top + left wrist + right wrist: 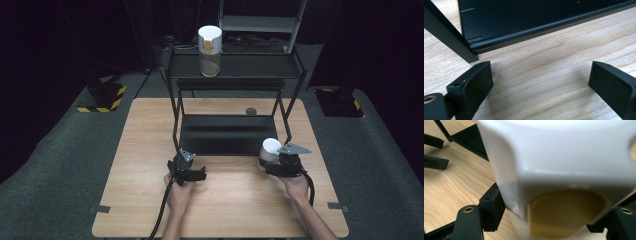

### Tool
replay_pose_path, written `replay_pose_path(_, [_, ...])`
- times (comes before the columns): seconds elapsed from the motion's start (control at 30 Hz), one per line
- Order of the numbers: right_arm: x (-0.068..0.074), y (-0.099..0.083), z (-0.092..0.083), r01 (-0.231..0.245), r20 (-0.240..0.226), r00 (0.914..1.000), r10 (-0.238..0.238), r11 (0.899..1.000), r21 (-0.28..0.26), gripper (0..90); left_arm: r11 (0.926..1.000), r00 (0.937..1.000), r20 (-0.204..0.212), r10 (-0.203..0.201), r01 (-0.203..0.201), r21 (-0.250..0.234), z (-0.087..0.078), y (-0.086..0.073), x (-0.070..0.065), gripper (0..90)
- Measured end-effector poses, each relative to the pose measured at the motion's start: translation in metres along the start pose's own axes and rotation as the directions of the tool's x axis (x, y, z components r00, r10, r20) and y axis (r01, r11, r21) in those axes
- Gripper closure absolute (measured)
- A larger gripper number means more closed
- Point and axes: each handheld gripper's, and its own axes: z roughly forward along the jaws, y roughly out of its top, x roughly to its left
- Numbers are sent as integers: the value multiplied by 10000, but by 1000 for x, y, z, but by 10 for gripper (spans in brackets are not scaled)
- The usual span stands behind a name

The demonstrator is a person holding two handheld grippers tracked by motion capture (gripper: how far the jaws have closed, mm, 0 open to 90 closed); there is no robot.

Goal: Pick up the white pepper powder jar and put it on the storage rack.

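Observation:
A white-lidded jar (271, 148) with a yellow tab stands at the front right corner of the black rack, and my right gripper (275, 161) is shut on it. In the right gripper view the jar (564, 175) sits between the two black jaws, its yellow tab (566, 212) facing the camera, with my right gripper (554, 220) closed around its body. My left gripper (187, 161) rests low over the table by the rack's front left leg. Its jaws stand wide apart over bare wood, so my left gripper (541, 85) is open and holds nothing.
A second white-lidded jar (210, 50) with brownish contents stands on the rack's top shelf (255, 67). The lower shelf (225, 135) lies just ahead of both grippers, its front lip (536, 27) and a leg (446, 35) close by. A small grey disc (251, 111) lies behind the rack.

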Motion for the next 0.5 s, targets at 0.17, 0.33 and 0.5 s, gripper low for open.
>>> replay_pose_path(0.17, [2,7,-4,182,16,9998,-182,9998,-54,302,10000,10000,0,0,0,2,0,0,0,54])
replay_pose_path(0.33, [-1,14,-7,159,-184,9997,-161,9998,-117,301,10000,10000,1,-3,3,-2,0,0,0,54])
replay_pose_path(0.5, [-4,22,-8,256,-444,9987,-257,9997,-26,302,10000,10000,1,-3,3,0,0,0,0,54])
